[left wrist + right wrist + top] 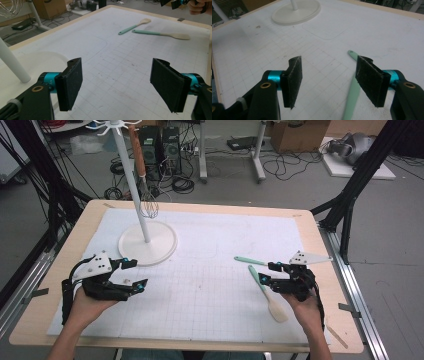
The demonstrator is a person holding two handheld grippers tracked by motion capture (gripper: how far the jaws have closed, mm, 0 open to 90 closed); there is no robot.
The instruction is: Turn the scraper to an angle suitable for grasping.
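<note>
Two mint-green-handled spatulas with pale wooden blades lie on the white gridded mat (210, 295) at the person's right: the near spatula (267, 292) runs under the right gripper (266, 272), the far spatula (250, 261) lies just beyond it and is partly hidden by that gripper in the high view. In the right gripper view the near spatula's handle (353, 87) passes between the jaws, close to the right-hand pad, but the pads stand apart and do not press on it — right claw released, nothing grasped. Left gripper (134, 274) hovers low over bare mat beside the round white base of the hanging stand (148, 244); its jaws gape wide with nothing between them, also released. A wire whisk with a brown wooden handle (145, 185) hangs from the stand's white pole. Risks, as judged: the handle sits off-centre between the right pads, so closing now could nudge it sideways or pinch only an edge — the spatula might then swivel in the grip when lifted. The two spatulas lie near each other, so a sweep of the jaws could knock the far one. The left gripper is close to the stand base; a careless move could bump it and set the whisk swinging. No brand, label or legible writing visible anywhere.
</note>
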